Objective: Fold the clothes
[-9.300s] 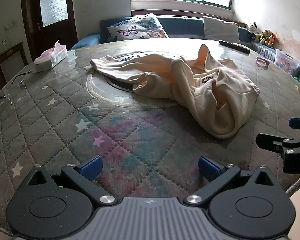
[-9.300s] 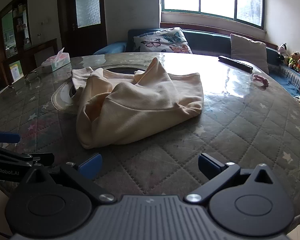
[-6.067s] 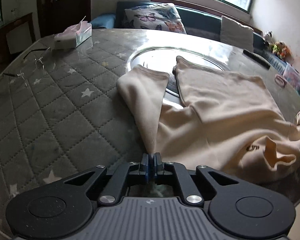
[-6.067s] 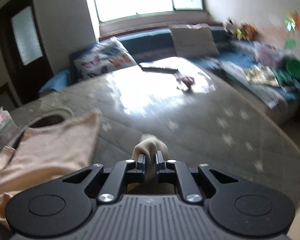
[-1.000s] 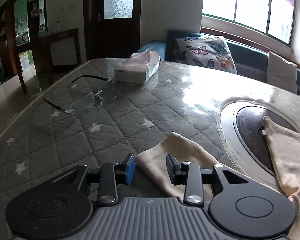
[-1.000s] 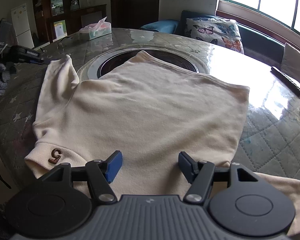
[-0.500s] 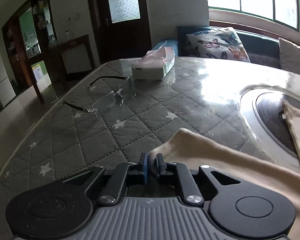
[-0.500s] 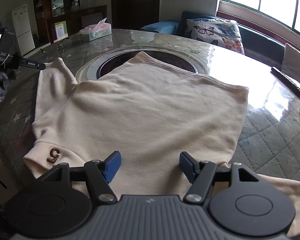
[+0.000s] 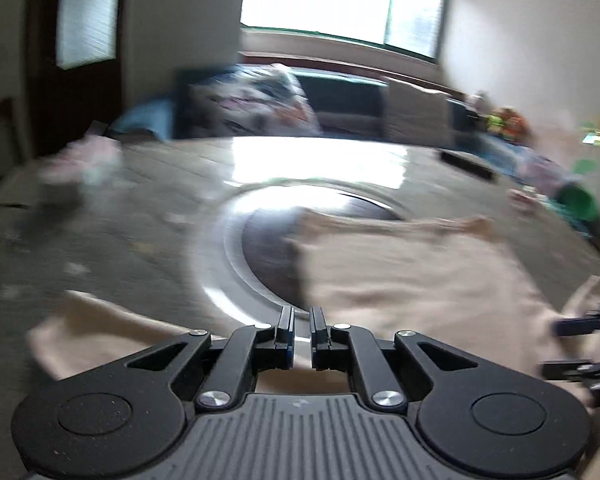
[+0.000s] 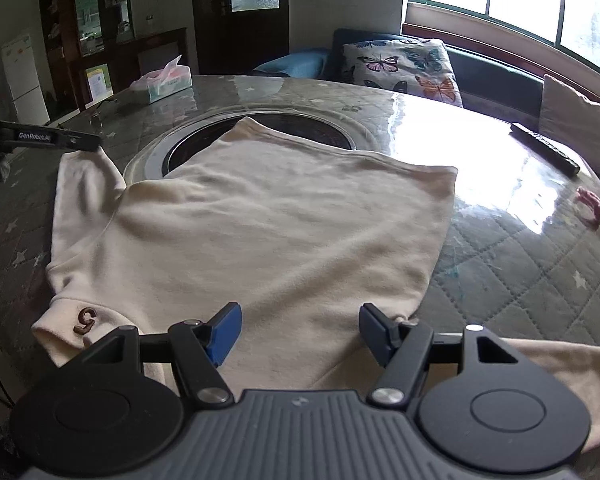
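Cream sweatshirt (image 10: 280,232) lies spread flat on the bench (image 10: 520,264), directly ahead of my right tool (image 10: 300,326) and reaching right up under it. That tool's jaws stand wide apart above the near edge of the cloth, with nothing pinched between them. One sleeve (image 10: 82,200) runs away to the front left of it, and its far end sits at the tip of my left tool (image 10: 94,143), whose dark arm comes in from the left edge of the right wrist view. The other sleeve trails off to the right beneath my right tool.

From the left wrist view everything is smeared by blur. My left tool (image 9: 302,322) has its jaws drawn almost together and closing, and the sleeve end, seen from the other view, is caught between them. More of the sleeve (image 9: 112,332) lies under and to the left of this tool, and the body of the sweatshirt (image 9: 412,276) spreads ahead to its right. A round metal-rimmed recess (image 9: 236,264) in the bench is straight ahead of it, partly covered by the cloth. My right tool (image 9: 580,344) shows at the right edge.

Farther off from my right tool are a tissue box (image 10: 162,80) at front left and a remote control (image 10: 544,148) at front right.
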